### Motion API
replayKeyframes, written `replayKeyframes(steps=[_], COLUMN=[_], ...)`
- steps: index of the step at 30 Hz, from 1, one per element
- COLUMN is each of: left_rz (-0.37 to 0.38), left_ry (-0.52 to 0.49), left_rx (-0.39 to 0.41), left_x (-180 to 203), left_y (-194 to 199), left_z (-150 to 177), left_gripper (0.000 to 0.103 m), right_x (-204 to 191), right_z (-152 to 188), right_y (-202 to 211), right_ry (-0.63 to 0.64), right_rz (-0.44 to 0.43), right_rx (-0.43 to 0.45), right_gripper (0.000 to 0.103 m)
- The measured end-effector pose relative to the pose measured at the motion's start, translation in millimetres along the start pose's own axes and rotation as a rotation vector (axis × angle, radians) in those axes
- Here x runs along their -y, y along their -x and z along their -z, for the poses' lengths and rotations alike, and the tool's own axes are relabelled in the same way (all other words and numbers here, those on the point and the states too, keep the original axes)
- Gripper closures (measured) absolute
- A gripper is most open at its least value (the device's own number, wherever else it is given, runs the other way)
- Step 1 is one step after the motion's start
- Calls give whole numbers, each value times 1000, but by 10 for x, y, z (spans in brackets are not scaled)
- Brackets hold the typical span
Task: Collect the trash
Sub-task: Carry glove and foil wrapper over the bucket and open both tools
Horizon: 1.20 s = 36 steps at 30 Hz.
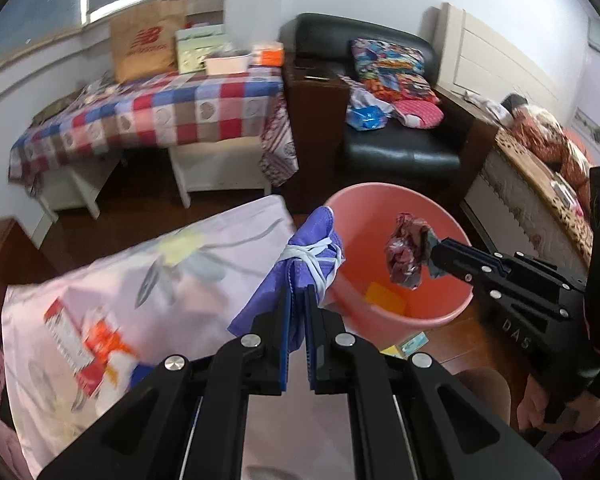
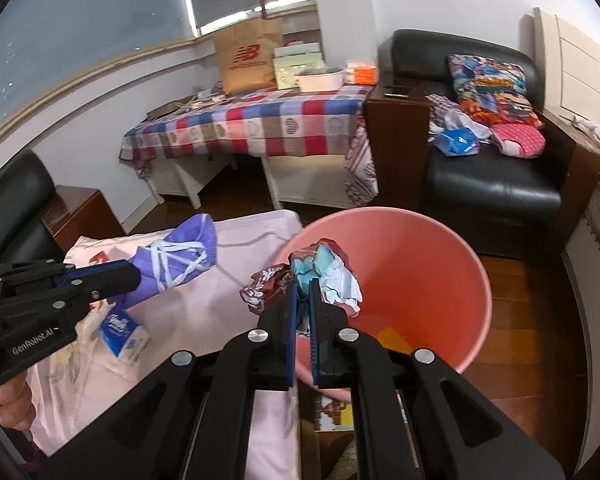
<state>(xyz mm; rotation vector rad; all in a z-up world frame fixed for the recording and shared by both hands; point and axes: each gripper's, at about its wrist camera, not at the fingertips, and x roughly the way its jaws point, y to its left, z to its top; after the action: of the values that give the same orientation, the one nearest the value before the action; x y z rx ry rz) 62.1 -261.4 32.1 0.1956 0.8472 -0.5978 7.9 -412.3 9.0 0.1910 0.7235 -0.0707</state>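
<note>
The left gripper [image 1: 298, 300] is pinched tight on a purple face mask [image 1: 300, 256] wound in its own white ear loops, low in the centre of the left wrist view; the mask hangs between the pink-clothed table [image 1: 140, 280] on the left and the rim of the pink bucket [image 1: 400, 320], touching neither as far as can be told. The right gripper [image 2: 304, 292] is clamped on a crumpled wrapper [image 2: 324, 276], red foil with pale blue and white paper, held over the near left rim of the bucket's open mouth in the lower centre of the right wrist view. Inside the bucket lies an orange-yellow scrap [image 1: 386, 300] on the bottom. On the table cloth, lower left, rest a blue-and-white tissue pack [image 2: 124, 336] and a red-and-white packet [image 1: 76, 344], blurred. Beyond the bucket, in the upper right, stands a black leather armchair [image 2: 492, 192] piled with a colourful cushion [image 2: 492, 84] and a blue packet [image 2: 458, 140]. In the upper middle is a table under a checked cloth [image 2: 260, 124] bearing a brown paper bag [image 2: 248, 56] and boxes. A patterned bed edge [image 1: 540, 176] runs down the right side of the left wrist view.
</note>
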Motion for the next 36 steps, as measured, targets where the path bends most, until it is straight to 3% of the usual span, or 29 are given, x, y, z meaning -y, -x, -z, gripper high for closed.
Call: replayKeyframes(steps=[12,36], left_rz=[16,-12], left_ry=[-60,-114], left_rx=[-27,-131], left_x=[598,920], left_y=[-464,-1198], left_z=[-325,-450], left_gripper=[97,97], right_x=[448,680], right_z=[43,151], right_y=[-156,-522], right_ry=[-49,-69], right_rz=[54,92], right_rx=[-29,-113], right_gripper=[97,97])
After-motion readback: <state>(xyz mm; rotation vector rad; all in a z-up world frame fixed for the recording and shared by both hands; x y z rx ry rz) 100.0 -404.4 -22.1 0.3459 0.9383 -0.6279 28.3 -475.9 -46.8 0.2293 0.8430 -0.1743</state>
